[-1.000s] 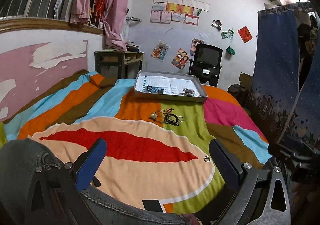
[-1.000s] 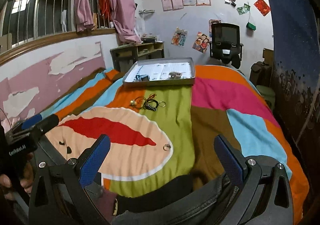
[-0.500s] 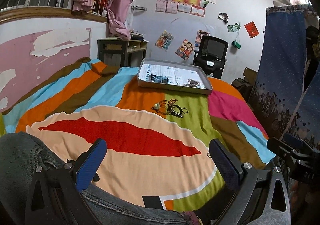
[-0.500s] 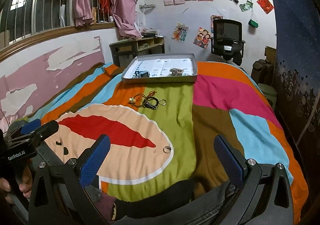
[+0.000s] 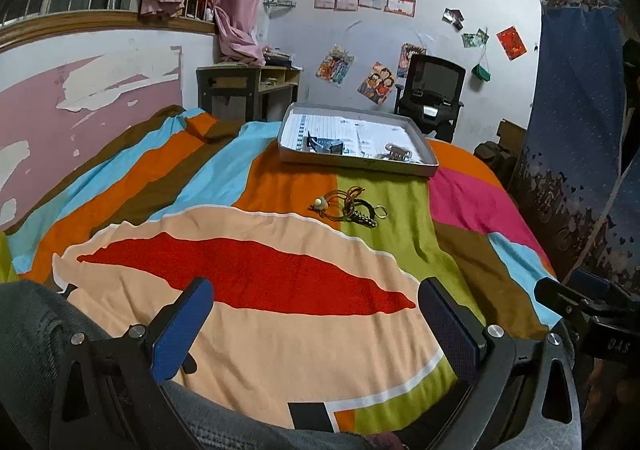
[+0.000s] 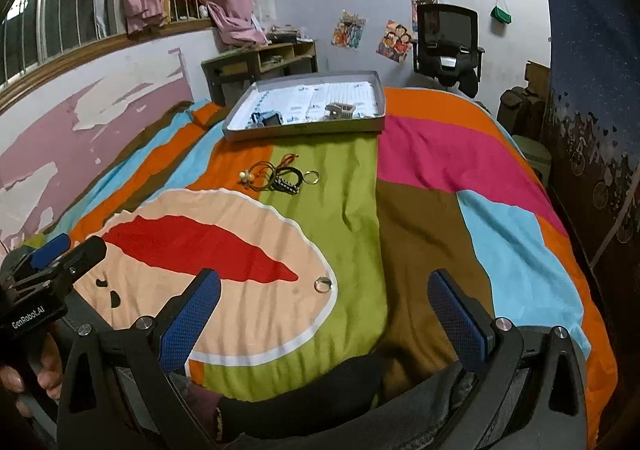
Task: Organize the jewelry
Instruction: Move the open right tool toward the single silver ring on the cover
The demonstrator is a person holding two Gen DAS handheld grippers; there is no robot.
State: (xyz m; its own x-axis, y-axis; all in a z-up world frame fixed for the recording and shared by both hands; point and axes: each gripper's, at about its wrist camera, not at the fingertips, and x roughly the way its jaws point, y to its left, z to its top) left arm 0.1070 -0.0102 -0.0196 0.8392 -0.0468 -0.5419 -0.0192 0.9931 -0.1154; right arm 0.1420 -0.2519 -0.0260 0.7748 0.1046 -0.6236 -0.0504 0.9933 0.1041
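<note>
A tangle of jewelry [image 5: 347,206] [image 6: 276,175], cords, a pearl bead and a gold ring, lies on the green stripe of the bedspread. A lone silver ring [image 6: 322,284] sits nearer, on the peach patch's white border. Behind the tangle stands a grey tray [image 5: 424,168] [image 6: 304,128] lined with paper, holding a dark blue piece [image 5: 323,144] and a metal clasp [image 5: 397,151]. My left gripper [image 5: 316,320] hangs open low over the peach patch, far short of the jewelry. The right gripper [image 6: 326,308] is open too, with the silver ring just beyond its fingers.
A person's knees in grey jeans [image 5: 36,330] and a dark sock [image 6: 304,386] lie under the grippers. A pink peeling wall [image 5: 60,102] borders the bed's left side. A small desk [image 5: 244,86] and black chair [image 5: 434,90] stand behind the bed, a blue curtain [image 5: 576,130] at right.
Both grippers have tilted down and eased forward over the bed, so the jewelry and tray sit slightly nearer. Both stay open and nothing on the bed has moved.
</note>
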